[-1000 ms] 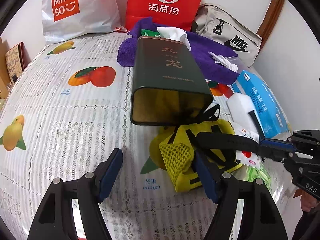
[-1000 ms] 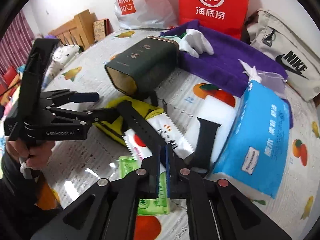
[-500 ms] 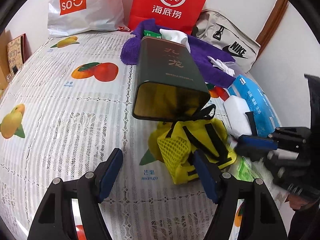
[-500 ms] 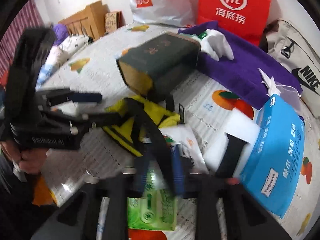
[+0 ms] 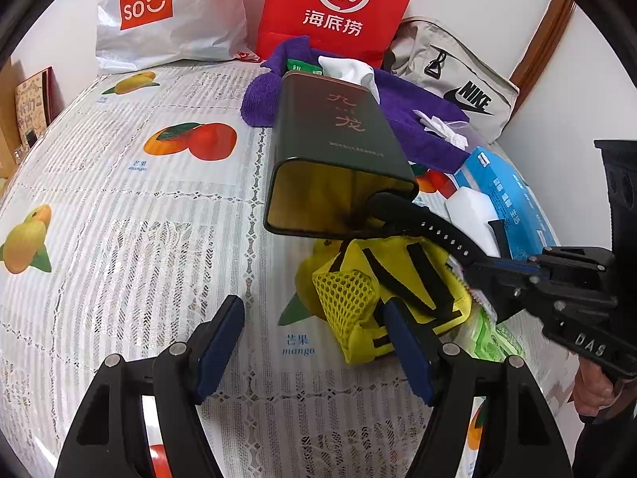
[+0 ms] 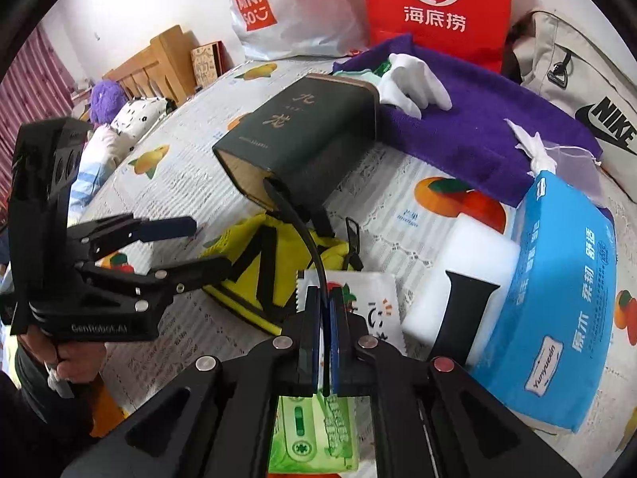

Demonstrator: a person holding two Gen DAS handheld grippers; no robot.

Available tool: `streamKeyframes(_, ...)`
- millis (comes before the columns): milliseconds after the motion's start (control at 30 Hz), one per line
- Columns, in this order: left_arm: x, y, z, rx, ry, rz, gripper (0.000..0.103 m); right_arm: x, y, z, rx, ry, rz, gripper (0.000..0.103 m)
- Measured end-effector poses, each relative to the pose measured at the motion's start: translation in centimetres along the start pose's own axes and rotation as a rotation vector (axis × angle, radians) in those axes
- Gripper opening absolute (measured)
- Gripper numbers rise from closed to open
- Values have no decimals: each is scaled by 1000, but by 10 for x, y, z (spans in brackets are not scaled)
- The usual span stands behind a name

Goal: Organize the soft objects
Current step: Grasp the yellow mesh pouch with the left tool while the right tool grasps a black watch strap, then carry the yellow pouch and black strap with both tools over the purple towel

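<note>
Right gripper (image 6: 325, 310): clamped on the black strap (image 6: 306, 247), lower centre, feeding its free end into the tin.
Green tin (image 5: 338, 159): centre frame, on its side, mouth facing the camera to receive items.
Left gripper (image 5: 314, 342): jaws apart, holding nothing, lower frame beside the yellow mesh bag (image 5: 382, 298).

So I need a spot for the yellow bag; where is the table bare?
Bare tablecloth lies left of the green tin, from the Miniso bag down to the left gripper. Right of the tin it is crowded: yellow mesh bag, purple towel, blue tissue pack.
</note>
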State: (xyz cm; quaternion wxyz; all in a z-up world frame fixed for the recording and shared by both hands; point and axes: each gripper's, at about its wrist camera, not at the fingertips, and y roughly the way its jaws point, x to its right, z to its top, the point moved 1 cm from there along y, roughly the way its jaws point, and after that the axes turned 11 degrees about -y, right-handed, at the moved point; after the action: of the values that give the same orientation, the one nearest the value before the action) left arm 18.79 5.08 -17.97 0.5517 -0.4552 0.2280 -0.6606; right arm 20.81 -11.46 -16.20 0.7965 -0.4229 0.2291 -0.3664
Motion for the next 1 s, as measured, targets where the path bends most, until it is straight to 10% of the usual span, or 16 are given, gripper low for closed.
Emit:
streamKeyframes(100, -1, -1, 1, 3, -14, -6, 70, 2, -19, 2, 67, 38, 43, 3)
streamKeyframes(333, 7, 3, 1, -2, -6, -17, 24, -1, -58, -9, 129, 57, 13, 3)
streamKeyframes(1000, -3, -46, -23, 70, -67, 38, 22, 19, -95, -146, 144, 186, -91, 3)
